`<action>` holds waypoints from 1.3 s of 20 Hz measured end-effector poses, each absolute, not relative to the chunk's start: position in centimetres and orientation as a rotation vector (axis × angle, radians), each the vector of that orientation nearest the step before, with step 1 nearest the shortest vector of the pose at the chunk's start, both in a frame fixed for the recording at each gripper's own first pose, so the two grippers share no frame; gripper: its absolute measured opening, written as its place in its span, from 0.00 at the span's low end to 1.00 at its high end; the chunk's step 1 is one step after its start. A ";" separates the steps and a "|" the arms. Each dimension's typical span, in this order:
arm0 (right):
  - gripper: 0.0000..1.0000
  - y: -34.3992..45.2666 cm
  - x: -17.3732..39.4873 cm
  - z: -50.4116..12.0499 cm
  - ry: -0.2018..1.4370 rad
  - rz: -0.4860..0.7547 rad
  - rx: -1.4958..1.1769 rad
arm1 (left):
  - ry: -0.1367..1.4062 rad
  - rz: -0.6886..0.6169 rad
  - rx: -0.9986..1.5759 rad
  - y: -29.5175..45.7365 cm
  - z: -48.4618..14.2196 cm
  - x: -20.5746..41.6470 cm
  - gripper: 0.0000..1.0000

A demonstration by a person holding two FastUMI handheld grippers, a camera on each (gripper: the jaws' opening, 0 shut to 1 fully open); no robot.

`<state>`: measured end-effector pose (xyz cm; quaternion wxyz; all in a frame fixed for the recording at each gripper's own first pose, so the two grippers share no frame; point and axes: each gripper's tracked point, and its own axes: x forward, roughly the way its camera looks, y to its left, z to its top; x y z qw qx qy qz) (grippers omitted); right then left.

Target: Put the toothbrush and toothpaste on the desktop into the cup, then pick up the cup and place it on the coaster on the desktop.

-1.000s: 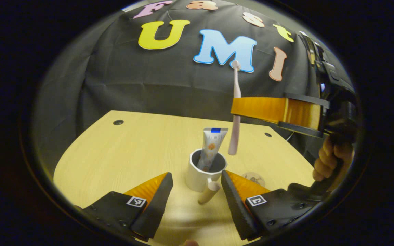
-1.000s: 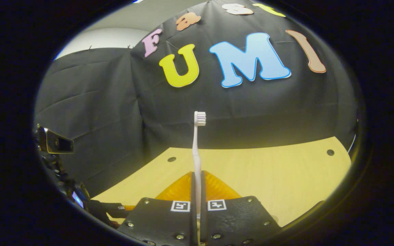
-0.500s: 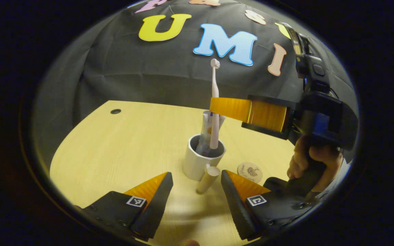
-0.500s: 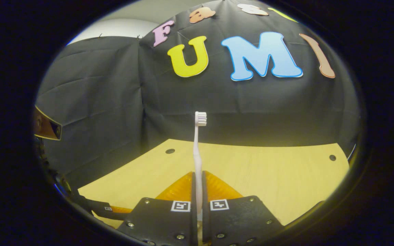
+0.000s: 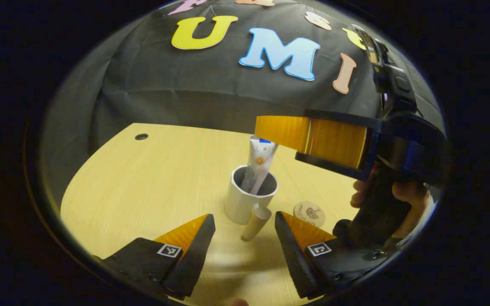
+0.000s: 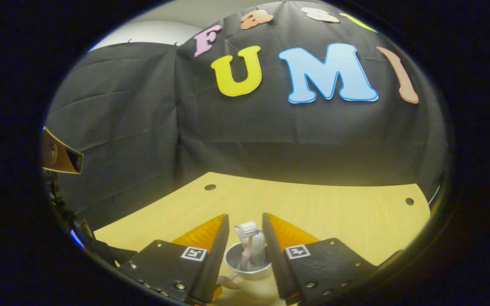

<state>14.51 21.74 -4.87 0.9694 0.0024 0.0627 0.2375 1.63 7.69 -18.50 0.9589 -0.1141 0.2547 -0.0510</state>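
A white cup (image 5: 245, 202) with a wooden handle (image 5: 255, 217) stands on the wooden desk, just ahead of my left gripper (image 5: 245, 231), which is open and holds nothing. The toothpaste tube (image 5: 258, 161) stands upright in the cup. My right gripper (image 5: 263, 129) hovers directly above the cup. In the right gripper view, the right gripper (image 6: 245, 216) is open, and between its fingers I look down into the cup (image 6: 245, 265). The toothbrush (image 6: 247, 231) leans inside it, head up, free of both fingers. A round coaster (image 5: 309, 212) lies right of the cup.
A hand (image 5: 402, 199) holds the right gripper's grip at the right of the left gripper view. The desk (image 5: 143, 187) has cable holes (image 5: 141, 137) near its far edge, against the black cloth wall. Bare desk stretches to the left of the cup.
The right gripper carried the toothbrush over the cup, lowered it in, then opened; the toothbrush now rests in the cup. The left gripper stayed open and nearly still.
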 end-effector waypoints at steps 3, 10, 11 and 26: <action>0.56 21.2 14.1 -4.3 0.117 0.473 -0.001 | 0.521 -0.103 -0.236 7.4 -18.5 1.5 0.90; 0.88 18.0 13.8 -1.5 0.078 0.403 0.041 | 0.539 -0.102 -0.224 6.4 -18.6 2.3 0.92; 0.88 17.2 13.7 -1.2 0.075 0.390 0.044 | 0.543 -0.102 -0.220 6.1 -18.6 2.4 0.92; 0.88 4.7 9.6 1.2 0.083 0.175 -0.018 | 0.870 -0.098 -0.179 3.6 -22.9 5.2 0.92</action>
